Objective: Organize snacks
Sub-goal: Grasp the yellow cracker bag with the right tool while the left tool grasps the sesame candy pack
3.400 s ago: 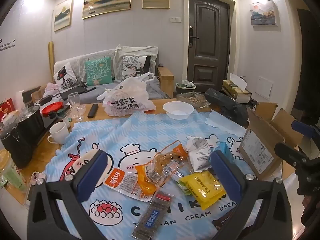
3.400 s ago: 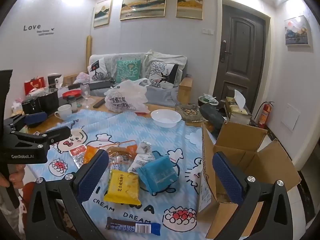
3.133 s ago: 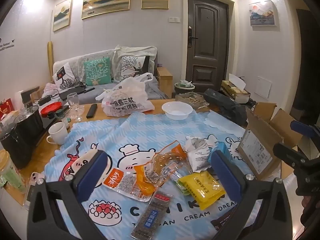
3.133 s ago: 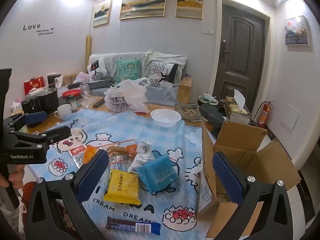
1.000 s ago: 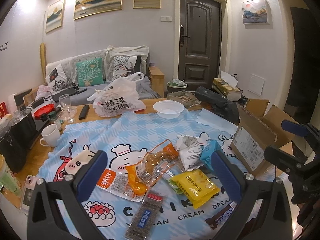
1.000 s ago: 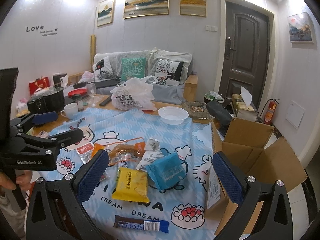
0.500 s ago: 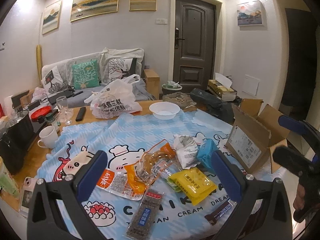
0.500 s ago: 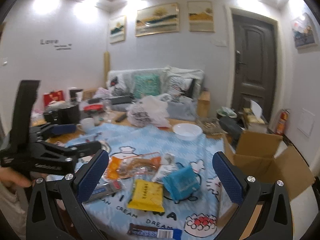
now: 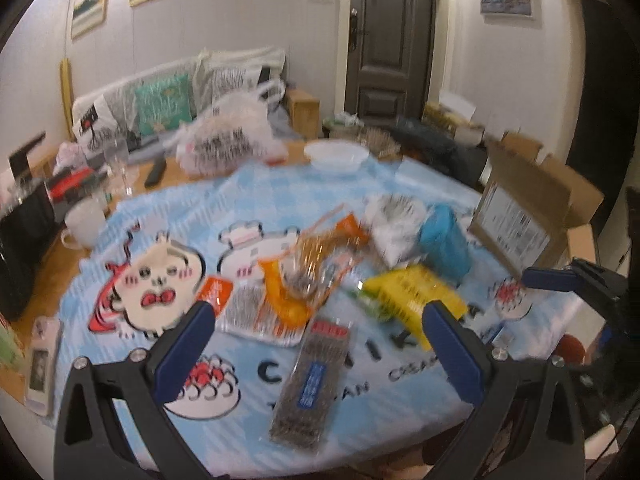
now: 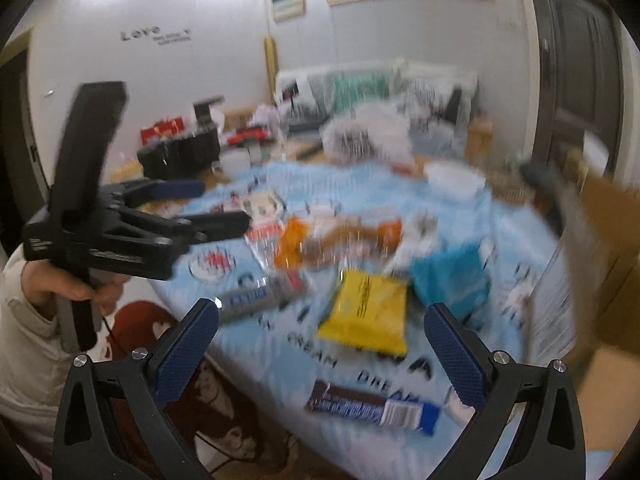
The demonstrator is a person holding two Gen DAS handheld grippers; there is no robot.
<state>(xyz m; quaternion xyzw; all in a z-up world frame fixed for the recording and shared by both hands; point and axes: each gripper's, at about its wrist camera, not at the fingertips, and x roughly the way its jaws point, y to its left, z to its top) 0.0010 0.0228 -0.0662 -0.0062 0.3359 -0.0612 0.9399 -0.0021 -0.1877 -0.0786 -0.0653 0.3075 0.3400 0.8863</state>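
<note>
Both cameras have dropped closer to the table since half a second ago; the right view has swung left and both now blur with motion. No snack has shifted.

Left hand-held gripper (image 9: 316, 340): fingers spread wide, empty, above the near table edge over the long dark-grey snack strip with red top and blue label (image 9: 316, 376). Just behind it lies the clear packet with an orange-red corner (image 9: 240, 308), then the orange-and-clear crinkled bag (image 9: 308, 268). Further right are the yellow flat pouch (image 9: 416, 300), the white crumpled packet (image 9: 394, 222) and the blue soft pouch (image 9: 444, 240), all on the blue cartoon tablecloth (image 9: 168, 208). The open brown cardboard box (image 9: 532, 208) stands at the right table edge, presumably the place for the snacks.

Right hand-held gripper (image 10: 320, 344): also released, holding nothing, over the near edge, with the yellow pouch between its fingers in view and the brown-and-blue chocolate bar (image 10: 372, 404) nearest.

Advice: let the motion settle first. Take one free-lying pack, probably the yellow pouch or the bar. Straddle its short width, close near the middle, lift clear of neighbours, then carry it over the box's flaps.
</note>
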